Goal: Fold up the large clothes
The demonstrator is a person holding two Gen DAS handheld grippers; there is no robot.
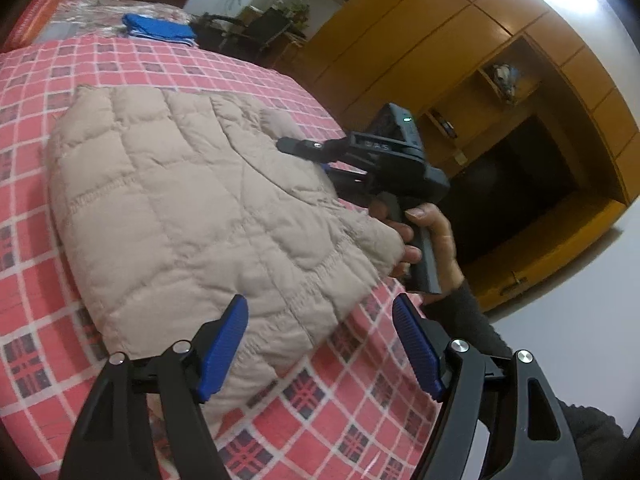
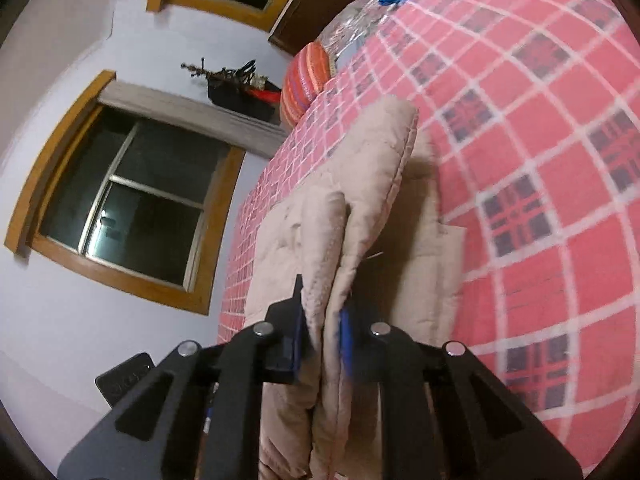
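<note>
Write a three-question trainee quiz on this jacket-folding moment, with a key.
1. True or false: the right gripper is shut on the jacket.
2. The left gripper is: A open, B shut on the jacket, C out of view.
3. What blue thing lies at the far end of the bed?

Key: 1 true. 2 A. 3 A folded blue cloth.
</note>
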